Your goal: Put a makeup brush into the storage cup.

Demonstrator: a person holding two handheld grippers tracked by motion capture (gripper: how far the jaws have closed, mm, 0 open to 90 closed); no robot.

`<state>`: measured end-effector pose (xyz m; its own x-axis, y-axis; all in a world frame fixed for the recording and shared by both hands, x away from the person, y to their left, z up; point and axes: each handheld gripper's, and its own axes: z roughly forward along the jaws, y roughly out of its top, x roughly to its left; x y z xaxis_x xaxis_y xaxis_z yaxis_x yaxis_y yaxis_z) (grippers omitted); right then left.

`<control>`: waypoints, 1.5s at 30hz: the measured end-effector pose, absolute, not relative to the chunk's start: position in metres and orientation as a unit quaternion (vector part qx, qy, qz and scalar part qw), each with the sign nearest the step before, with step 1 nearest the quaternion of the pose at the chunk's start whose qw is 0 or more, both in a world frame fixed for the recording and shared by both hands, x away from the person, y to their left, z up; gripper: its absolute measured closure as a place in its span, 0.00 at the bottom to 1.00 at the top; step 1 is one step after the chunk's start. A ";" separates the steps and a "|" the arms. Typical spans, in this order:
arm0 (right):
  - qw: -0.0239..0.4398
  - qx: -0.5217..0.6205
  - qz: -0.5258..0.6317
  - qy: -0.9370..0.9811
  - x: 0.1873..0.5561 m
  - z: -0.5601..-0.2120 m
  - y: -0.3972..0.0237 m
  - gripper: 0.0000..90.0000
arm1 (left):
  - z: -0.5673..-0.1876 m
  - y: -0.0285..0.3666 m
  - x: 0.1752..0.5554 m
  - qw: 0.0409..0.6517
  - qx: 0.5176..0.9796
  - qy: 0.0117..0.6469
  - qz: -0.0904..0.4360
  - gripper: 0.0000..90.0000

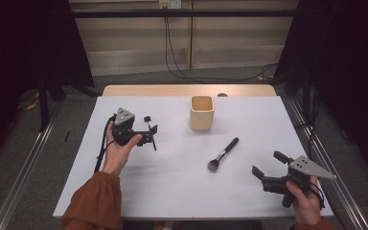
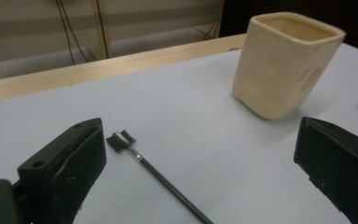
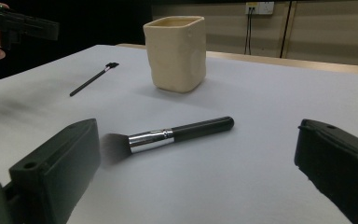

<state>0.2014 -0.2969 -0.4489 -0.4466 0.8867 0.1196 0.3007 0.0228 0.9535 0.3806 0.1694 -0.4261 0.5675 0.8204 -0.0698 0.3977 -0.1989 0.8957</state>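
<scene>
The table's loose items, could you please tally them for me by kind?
Makeup brushes: 2, the thick powder brush and the thin flat-tipped brush
Cream square cups: 1
Total: 3

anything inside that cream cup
Nothing rises above the rim of the cream cup. From above, its visible inner walls look bare, but the bottom is hidden from every camera. Both brushes lie outside on the table.

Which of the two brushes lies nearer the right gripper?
The thick brush with the silver ferrule and fluffy head; the thin flat-tipped brush lies by the left gripper.
</scene>
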 end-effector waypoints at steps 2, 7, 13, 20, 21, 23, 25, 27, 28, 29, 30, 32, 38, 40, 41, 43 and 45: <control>0.274 0.449 0.535 0.662 0.202 -0.449 -0.296 0.00 | -0.426 0.170 0.384 0.471 0.747 0.418 0.213 0.02; 0.275 0.445 0.532 0.666 0.202 -0.449 -0.296 0.00 | -0.422 0.166 0.389 0.445 0.767 0.415 0.203 0.03; 0.274 0.443 0.531 0.668 0.202 -0.449 -0.296 0.00 | -0.421 0.160 0.397 0.394 0.798 0.423 0.172 0.03; 0.272 0.442 0.531 0.669 0.202 -0.449 -0.296 0.00 | -0.416 0.151 0.403 0.350 0.815 0.435 0.154 0.05; 0.272 0.443 0.532 0.668 0.202 -0.449 -0.295 0.00 | -0.415 0.150 0.404 0.343 0.818 0.435 0.153 0.05; 0.273 0.441 0.531 0.670 0.202 -0.449 -0.295 0.00 | -0.413 0.147 0.405 0.321 0.829 0.429 0.161 0.05; 0.272 0.441 0.531 0.670 0.202 -0.449 -0.295 0.00 | -0.414 0.143 0.405 0.307 0.834 0.426 0.172 0.05; 0.272 0.443 0.530 0.671 0.202 -0.449 -0.295 0.00 | -0.415 0.141 0.407 0.294 0.838 0.433 0.151 0.05; 0.272 0.442 0.529 0.671 0.202 -0.449 -0.295 0.00 | -0.415 0.140 0.408 0.286 0.840 0.439 0.143 0.06; 0.272 0.441 0.529 0.672 0.202 -0.449 -0.295 0.00 | -0.416 0.140 0.409 0.279 0.841 0.442 0.140 0.06; 0.272 0.442 0.529 0.672 0.202 -0.449 -0.295 0.00 | -0.416 0.139 0.410 0.273 0.841 0.447 0.135 0.06; 0.271 0.442 0.529 0.672 0.202 -0.450 -0.295 0.00 | -0.416 0.140 0.413 0.261 0.842 0.458 0.113 0.06; 0.272 0.440 0.528 0.674 0.202 -0.450 -0.295 0.00 | -0.421 0.135 0.419 0.207 0.854 0.472 0.074 0.06; 0.272 0.440 0.528 0.674 0.202 -0.450 -0.295 0.00 | -0.422 0.135 0.421 0.198 0.853 0.479 0.061 0.06; 0.270 0.442 0.529 0.673 0.202 -0.450 -0.294 0.00 | -0.423 0.134 0.423 0.191 0.856 0.477 0.058 0.06; 0.270 0.442 0.529 0.673 0.202 -0.450 -0.294 0.00 | -0.424 0.133 0.423 0.183 0.854 0.483 0.063 0.06; 0.269 0.441 0.528 0.674 0.202 -0.450 -0.294 0.00 | -0.427 0.130 0.426 0.165 0.854 0.489 0.066 0.06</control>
<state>0.2021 -0.2942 -0.4498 -0.4657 0.8789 0.1029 0.3096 0.0529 0.9494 0.4255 0.1301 -0.4268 0.5130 0.8570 -0.0487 0.8137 -0.4674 0.3455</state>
